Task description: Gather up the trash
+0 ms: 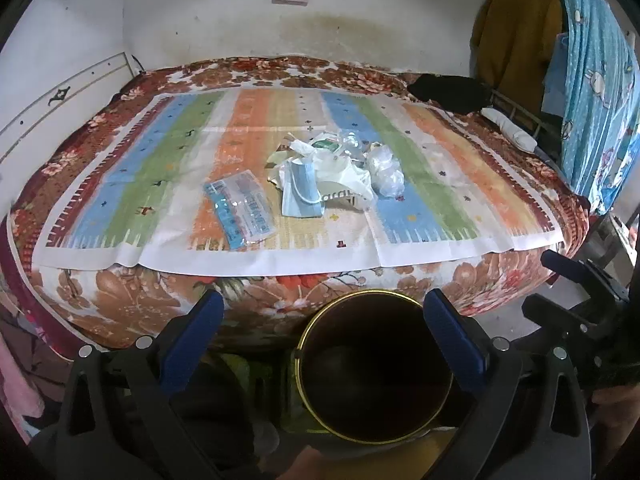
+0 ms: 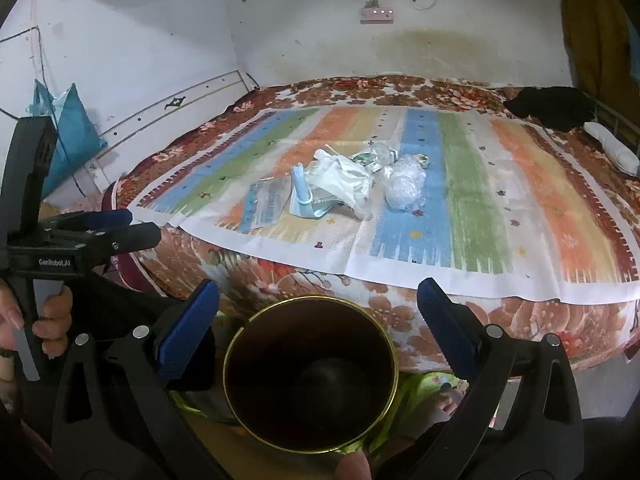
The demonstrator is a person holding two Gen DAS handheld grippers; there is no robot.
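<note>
While both tools hang over a dark gold-rimmed bin [image 1: 376,364] in front of the bed [image 1: 120,312], the left gripper [image 1: 324,316] and right gripper [image 2: 318,304] stand spread wide, holding nothing. Trash [image 1: 320,164] (a blue face mask [image 1: 300,192], a printed wrapper [image 1: 240,208], crumpled plastic [image 1: 384,172]) lies mid-bed on a striped cloth [image 1: 440,184].

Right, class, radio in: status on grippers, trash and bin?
Both grippers open, empty. Trash pile untouched on striped cloth. Bin below, path clear.
</note>
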